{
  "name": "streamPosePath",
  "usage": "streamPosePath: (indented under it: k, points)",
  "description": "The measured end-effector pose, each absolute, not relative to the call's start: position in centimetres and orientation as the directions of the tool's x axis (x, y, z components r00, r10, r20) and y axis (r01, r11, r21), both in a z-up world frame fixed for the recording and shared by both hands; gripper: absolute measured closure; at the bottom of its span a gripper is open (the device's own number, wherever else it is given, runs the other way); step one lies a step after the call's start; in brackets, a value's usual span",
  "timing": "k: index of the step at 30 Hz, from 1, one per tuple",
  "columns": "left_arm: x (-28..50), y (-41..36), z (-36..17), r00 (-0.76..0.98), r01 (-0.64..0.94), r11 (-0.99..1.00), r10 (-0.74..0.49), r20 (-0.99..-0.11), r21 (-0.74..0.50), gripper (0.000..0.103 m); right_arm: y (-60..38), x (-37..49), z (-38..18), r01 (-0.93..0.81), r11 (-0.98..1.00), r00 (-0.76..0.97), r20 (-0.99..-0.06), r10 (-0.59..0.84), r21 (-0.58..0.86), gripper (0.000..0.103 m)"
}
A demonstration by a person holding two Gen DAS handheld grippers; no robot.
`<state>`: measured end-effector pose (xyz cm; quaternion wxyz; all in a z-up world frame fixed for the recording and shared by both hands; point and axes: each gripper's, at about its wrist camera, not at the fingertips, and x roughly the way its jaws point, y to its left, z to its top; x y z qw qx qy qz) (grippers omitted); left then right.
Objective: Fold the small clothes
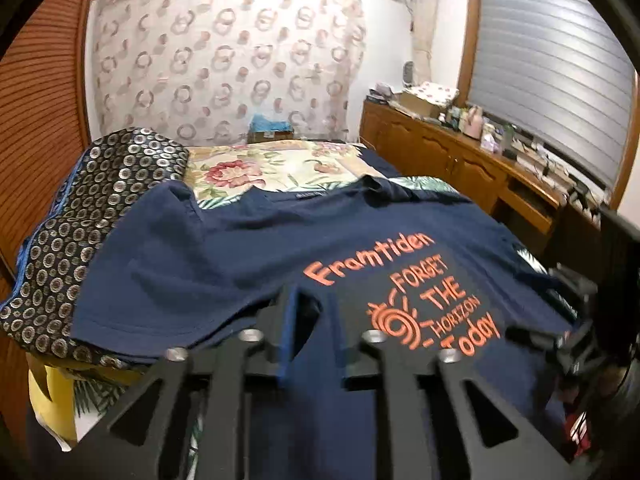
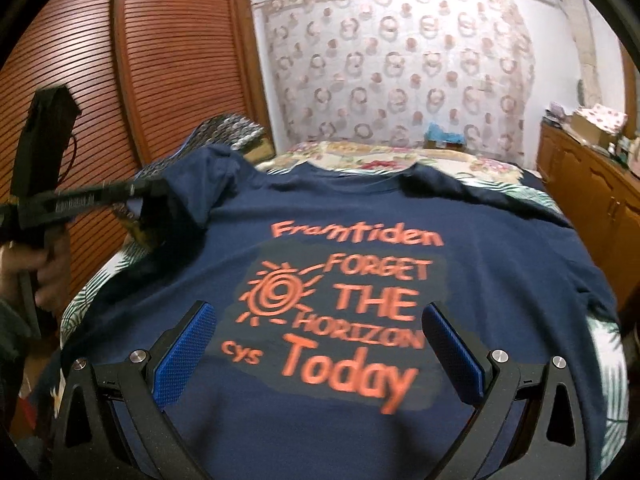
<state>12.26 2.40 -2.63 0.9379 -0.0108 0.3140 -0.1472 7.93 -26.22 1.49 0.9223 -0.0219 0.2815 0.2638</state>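
While right tongs [image 2: 320, 344] gape above it, T-shirt [image 2: 480, 248] lies flat.

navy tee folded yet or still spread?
Spread. The T-shirt lies flat on the bed, print fully showing, both sleeves out, no fold made.

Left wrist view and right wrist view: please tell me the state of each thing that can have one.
shirt: spread out on the bed, print facing up, not yet folded.
right gripper: open above the print, holding nothing.
left gripper: jaws close together by the shirt's sleeve; a grip cannot be told.
window blind: lowered.
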Motion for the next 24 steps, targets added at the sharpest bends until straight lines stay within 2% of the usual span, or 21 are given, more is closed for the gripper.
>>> streamPosePath:
  k: [2, 3, 5, 6, 13, 17, 22, 24]
  points:
    - [11.4, 2.4, -2.7, 0.766, 0.271, 0.958, -0.277, -0.581, -0.099, 0.053, -26.7, 8.0, 1.4, -0.491, 0.865, 0.707, -0.533, 0.465, 0.102, 0.000]
    - [10.9, 2.6, -2.7, 0.771, 0.268, 0.958, -0.274, -0.575, -0.097, 0.049, -26.8, 8.1, 1.3, -0.489, 0.867, 0.707, -0.537, 0.461, 0.101, 0.000]
    - [10.4, 2.9, -2.7, 0.774, 0.261, 0.960, -0.273, -0.572, -0.105, 0.026, -26.8, 8.2, 1.1, -0.490, 0.866, 0.703, -0.541, 0.462, 0.103, 0.000]
    - [10.0, 3.5, -2.8, 0.777, 0.246, 0.963, -0.263, -0.572, -0.109, 0.021, -26.7, 8.2, 1.1, -0.492, 0.865, 0.701, -0.543, 0.462, 0.101, 0.000]
    - [7.1, 7.6, -4.1, 0.798, 0.097, 0.991, -0.131, -0.588, -0.090, 0.020, -24.4, 9.0, 1.8, -0.564, 0.821, 0.654, -0.557, 0.513, 0.094, 0.000]
    - [5.5, 10.1, -4.3, 0.813, 0.041, 0.991, -0.108, -0.573, -0.129, 0.020, -22.0, 9.9, 2.3, -0.627, 0.773, 0.609, -0.559, 0.562, 0.095, 0.002]
    - [4.0, 11.9, -4.0, 0.828, -0.017, 0.990, -0.064, -0.557, -0.138, 0.020, -17.0, 10.9, 3.5, -0.727, 0.679, 0.530, -0.546, 0.649, 0.101, 0.008]
    - [3.5, 12.4, -3.9, 0.833, -0.037, 0.990, -0.043, -0.552, -0.134, 0.020, -14.8, 11.6, 3.8, -0.760, 0.639, 0.493, -0.539, 0.683, 0.114, 0.014]
